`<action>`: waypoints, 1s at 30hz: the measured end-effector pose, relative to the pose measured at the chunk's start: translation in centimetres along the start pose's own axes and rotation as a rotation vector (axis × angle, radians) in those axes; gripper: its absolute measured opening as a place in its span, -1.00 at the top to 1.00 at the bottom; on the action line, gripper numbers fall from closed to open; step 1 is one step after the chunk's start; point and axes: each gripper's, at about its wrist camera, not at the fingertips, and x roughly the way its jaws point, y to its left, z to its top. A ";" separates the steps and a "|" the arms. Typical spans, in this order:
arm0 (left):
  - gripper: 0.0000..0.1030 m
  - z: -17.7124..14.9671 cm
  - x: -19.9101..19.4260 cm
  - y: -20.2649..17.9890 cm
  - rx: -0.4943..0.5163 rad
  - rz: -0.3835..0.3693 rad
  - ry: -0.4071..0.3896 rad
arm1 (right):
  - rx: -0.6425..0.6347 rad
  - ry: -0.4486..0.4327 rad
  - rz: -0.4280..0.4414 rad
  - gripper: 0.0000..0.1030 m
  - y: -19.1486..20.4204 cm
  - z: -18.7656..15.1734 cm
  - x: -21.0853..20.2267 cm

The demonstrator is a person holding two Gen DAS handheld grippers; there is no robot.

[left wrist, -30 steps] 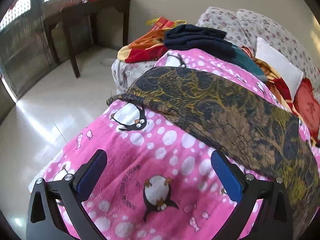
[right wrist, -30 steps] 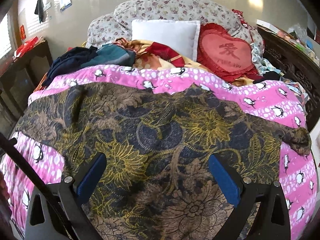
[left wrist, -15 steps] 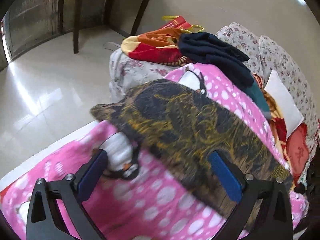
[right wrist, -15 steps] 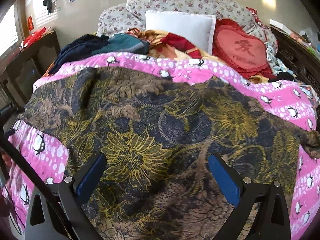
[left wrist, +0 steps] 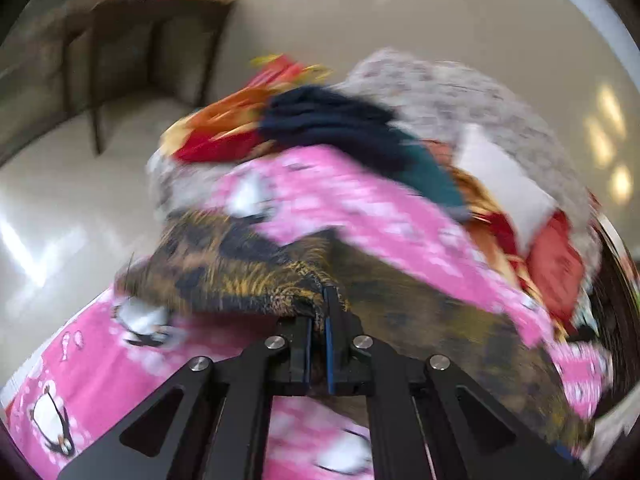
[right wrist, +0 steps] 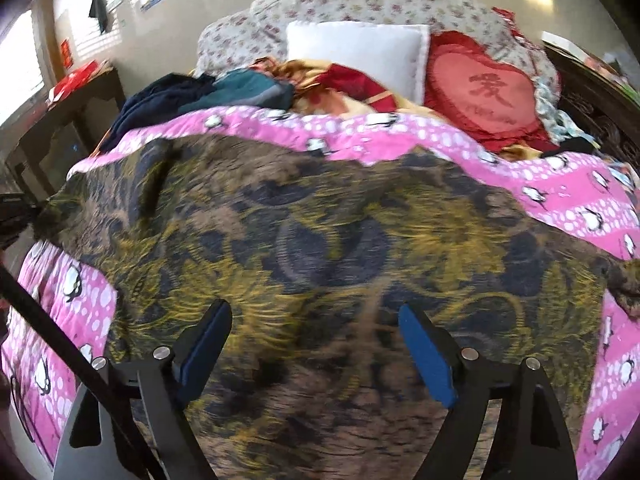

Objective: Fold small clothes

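While pinched at its edge, garment [left wrist: 240,272] inside left tool [left wrist: 318,320]

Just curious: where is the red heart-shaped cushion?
In the right wrist view, the red heart-shaped cushion sits upper right, against the white pillow, behind the pink penguin blanket.

- Left wrist view: close above the bed's [left wrist: 120,360] left edge, angled down toward the pillows.
- Right wrist view: close above the patterned cloth [right wrist: 320,240], facing the headboard.
- Shared: cloth, pink blanket [right wrist: 560,200].
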 end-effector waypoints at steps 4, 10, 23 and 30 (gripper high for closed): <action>0.91 -2.2 -3.1 -9.0 0.176 -0.121 -0.026 | 0.038 -0.008 -0.031 -0.72 -3.0 0.0 -1.0; 0.91 -10.6 -2.1 -23.0 0.432 -0.308 0.102 | 0.112 -0.034 -0.079 -0.72 -7.7 -0.3 -3.0; -0.53 -15.7 -3.0 -28.6 0.568 -0.564 0.165 | 0.222 0.014 -0.184 -0.76 -15.7 -3.2 -4.0; -0.71 -9.3 -6.7 -22.1 0.576 -0.380 -0.012 | 0.198 -0.027 -0.083 -0.79 -12.4 -2.1 -4.2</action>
